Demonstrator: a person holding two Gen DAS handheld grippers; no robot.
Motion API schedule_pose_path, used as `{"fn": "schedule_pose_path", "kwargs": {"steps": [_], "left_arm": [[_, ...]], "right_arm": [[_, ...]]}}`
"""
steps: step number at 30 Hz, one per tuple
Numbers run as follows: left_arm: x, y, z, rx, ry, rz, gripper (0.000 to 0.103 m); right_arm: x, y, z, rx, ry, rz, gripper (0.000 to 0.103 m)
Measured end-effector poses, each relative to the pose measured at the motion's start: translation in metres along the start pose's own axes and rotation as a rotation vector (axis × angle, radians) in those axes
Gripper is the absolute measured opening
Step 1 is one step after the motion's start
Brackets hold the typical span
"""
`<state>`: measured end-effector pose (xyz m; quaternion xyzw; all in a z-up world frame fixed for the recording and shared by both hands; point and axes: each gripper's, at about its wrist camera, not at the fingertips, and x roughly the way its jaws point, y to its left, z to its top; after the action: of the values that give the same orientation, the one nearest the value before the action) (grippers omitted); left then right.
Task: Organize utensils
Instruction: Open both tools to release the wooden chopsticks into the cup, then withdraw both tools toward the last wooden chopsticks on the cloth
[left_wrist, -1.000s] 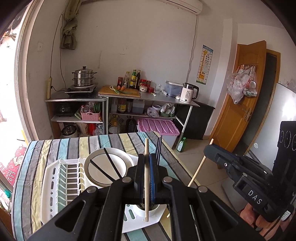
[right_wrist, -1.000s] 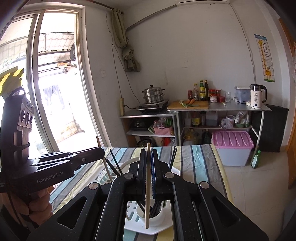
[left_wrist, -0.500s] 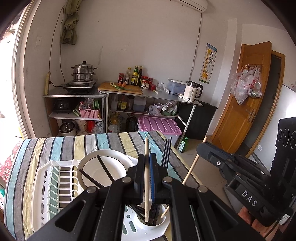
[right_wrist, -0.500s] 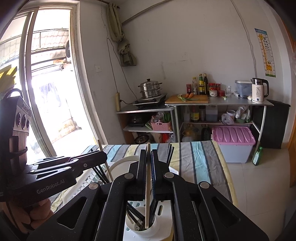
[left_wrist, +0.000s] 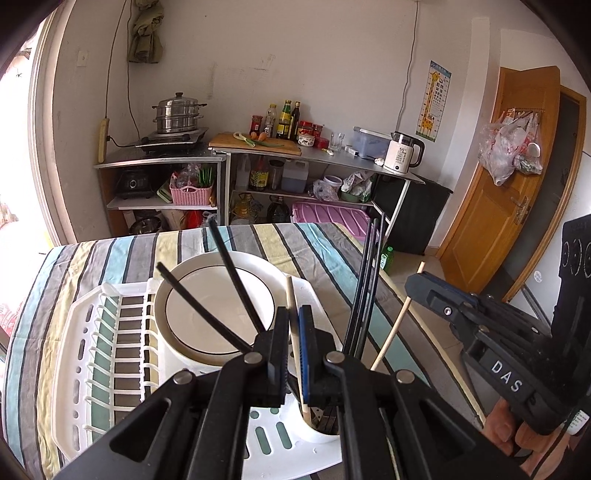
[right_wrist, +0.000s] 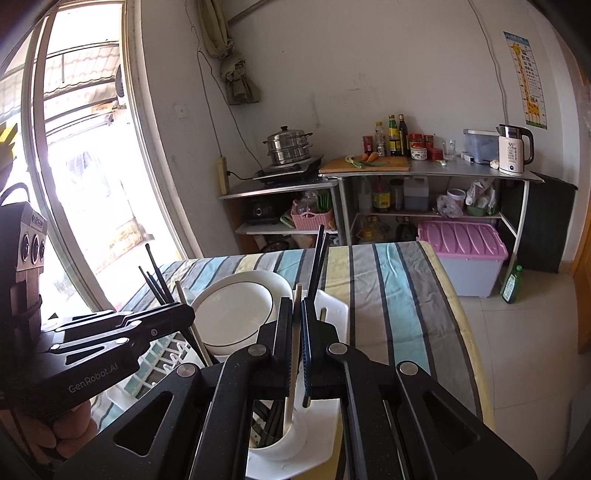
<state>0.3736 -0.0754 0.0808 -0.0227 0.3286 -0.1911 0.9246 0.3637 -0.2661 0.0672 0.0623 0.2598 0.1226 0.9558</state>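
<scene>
Both grippers pinch slim round wooden chopsticks (left_wrist: 295, 332) over a white cup (left_wrist: 314, 430).

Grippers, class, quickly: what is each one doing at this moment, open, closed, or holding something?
Left gripper: closed on a wooden chopstick, its tip in the white utensil cup.
Right gripper: closed on another wooden chopstick, over the same cup.

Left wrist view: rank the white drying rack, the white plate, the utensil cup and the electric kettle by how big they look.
1. White drying rack, largest.
2. White plate.
3 and 4. Utensil cup and electric kettle look alike; the cup is partly hidden and much nearer, so no ranking.
</scene>
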Motion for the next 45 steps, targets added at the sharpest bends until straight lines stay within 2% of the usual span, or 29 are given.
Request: {"fn": "schedule_pose_path", "kwargs": {"steps": [7,10,18,26,28,39,45], "left_arm": [[-0.004,0.000,0.001,0.000,0.000,0.001,0.006],[-0.008,0.003,0.001,-0.009,-0.007,-0.002,0.006],[-0.035,0.004,-0.012,0.011,-0.050,0.019,0.006],[-0.082,0.005,-0.056,0.008,-0.083,0.019,0.010],[-0.093,0.004,-0.069,0.006,-0.085,0.020,0.015],[-0.132,-0.016,-0.158,0.016,-0.053,0.023,0.015],[-0.148,-0.019,-0.192,0.006,-0.042,0.042,0.017]], "right_arm": [[-0.001,0.001,0.003,-0.004,0.014,0.006,0.005],[-0.005,0.001,0.001,-0.009,0.011,0.008,0.013],[-0.034,0.002,-0.011,-0.005,-0.007,0.009,0.013],[-0.086,0.013,-0.049,-0.021,-0.016,0.007,0.013],[-0.099,0.017,-0.063,-0.025,-0.012,-0.001,0.013],[-0.158,0.039,-0.137,-0.054,0.005,-0.034,0.014],[-0.176,0.040,-0.165,-0.049,0.019,-0.040,0.020]]}}
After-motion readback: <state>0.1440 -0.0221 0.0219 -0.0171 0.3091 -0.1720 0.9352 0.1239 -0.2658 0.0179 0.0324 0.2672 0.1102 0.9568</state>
